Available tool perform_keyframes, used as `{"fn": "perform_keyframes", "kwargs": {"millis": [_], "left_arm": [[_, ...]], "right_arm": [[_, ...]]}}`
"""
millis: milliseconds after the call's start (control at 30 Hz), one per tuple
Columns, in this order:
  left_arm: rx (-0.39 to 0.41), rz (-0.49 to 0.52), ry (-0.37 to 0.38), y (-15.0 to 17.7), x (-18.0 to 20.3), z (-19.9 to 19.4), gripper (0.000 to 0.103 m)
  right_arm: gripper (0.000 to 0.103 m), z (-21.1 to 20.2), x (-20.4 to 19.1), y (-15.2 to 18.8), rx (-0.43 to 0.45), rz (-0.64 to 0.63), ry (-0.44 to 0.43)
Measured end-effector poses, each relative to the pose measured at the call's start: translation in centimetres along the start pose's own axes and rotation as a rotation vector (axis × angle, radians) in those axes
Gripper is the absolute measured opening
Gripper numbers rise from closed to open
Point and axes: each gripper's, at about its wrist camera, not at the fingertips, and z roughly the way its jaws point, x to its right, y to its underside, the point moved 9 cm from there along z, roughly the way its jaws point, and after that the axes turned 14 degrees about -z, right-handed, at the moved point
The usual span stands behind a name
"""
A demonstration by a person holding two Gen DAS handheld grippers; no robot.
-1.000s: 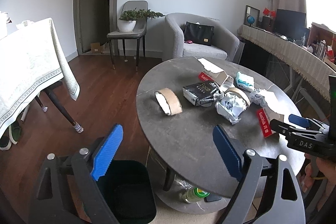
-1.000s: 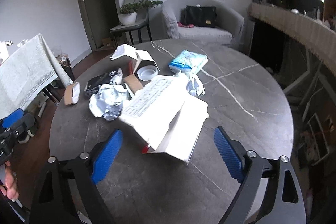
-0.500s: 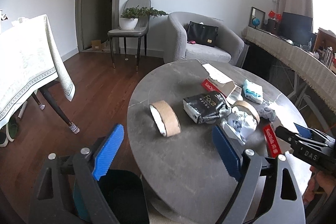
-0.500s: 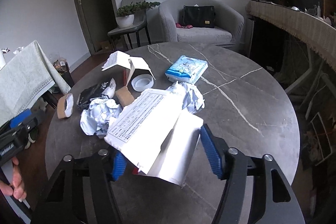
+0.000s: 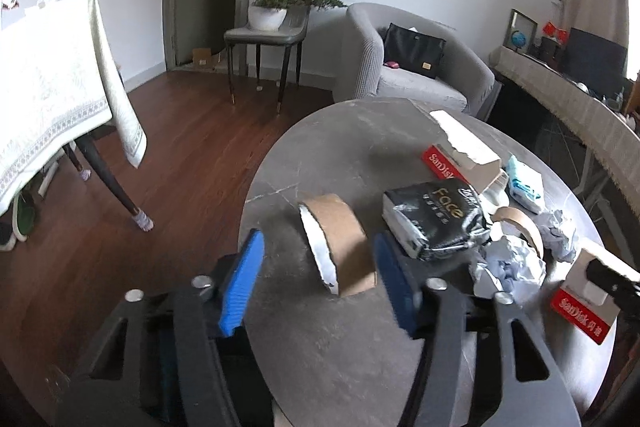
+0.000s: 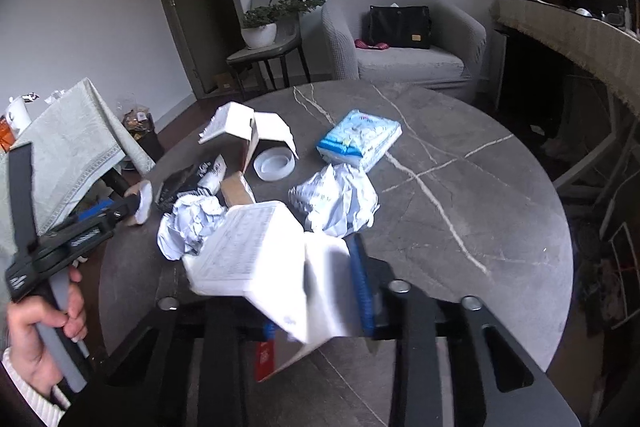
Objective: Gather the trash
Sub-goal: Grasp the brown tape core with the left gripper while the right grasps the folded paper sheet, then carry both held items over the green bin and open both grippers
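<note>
Left wrist view: the left hand-held gripper [image 5: 316, 281] hangs wide open around a brown tape roll [image 5: 338, 245] lying at lower centre of the frame on the round grey worktop [image 5: 352, 131], pads clear of it on both sides. Right wrist view: the right hand-held gripper [image 6: 316, 291] is clamped on a white cardboard box [image 6: 260, 255] at lower centre, its left pad hidden behind the box. Most of the litter looks uncollected: crumpled paper [image 6: 336, 199], a black packet [image 5: 436, 219], a second opened box [image 6: 248, 127], a clear tape ring [image 6: 274, 165] and a blue tissue pack [image 6: 360, 139] crowd mid-frame. No bin is visible in either view, so the job appears barely begun.
</note>
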Motion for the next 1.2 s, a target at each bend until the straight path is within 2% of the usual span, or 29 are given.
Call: {"fn": "perform_keyframes", "kwargs": {"millis": [67, 133, 233, 300, 433, 733, 867, 1200], "left_arm": [[-0.008, 0.001, -0.004, 0.1, 0.0, 0.3, 0.049], [-0.018, 0.012, -0.006, 0.2, 0.0, 0.5, 0.041], [-0.044, 0.006, 0.023, 0.4, 0.0, 0.9, 0.026], [-0.047, 0.01, 0.031, 0.3, 0.0, 0.8, 0.022], [-0.035, 0.01, 0.048, 0.1, -0.4, 0.1, 0.022], [-0.022, 0.028, 0.076, 0.0, -1.2, -1.7, 0.022], [-0.007, 0.027, 0.095, -0.5, -2.1, -2.7, 0.022], [0.005, 0.03, 0.043, -1.2, -7.4, -4.9, 0.022]], "right_arm": [[0.022, -0.3, 0.0, -0.2, 0.009, -0.001, -0.013], [0.016, -0.3, -0.1, -0.4, 0.007, -0.004, -0.029], [0.012, 0.0, -0.2, -0.5, 0.006, -0.004, -0.041], [0.009, -0.1, -0.6, -0.7, 0.006, -0.013, -0.042], [0.004, -0.3, -1.3, -1.2, 0.015, -0.032, -0.042], [0.001, -1.3, -3.0, -2.8, 0.068, -0.068, -0.041], [0.001, -1.7, -3.2, -3.3, 0.097, -0.043, -0.045], [0.001, -2.0, -8.0, -5.5, 0.161, -0.077, -0.1]]}}
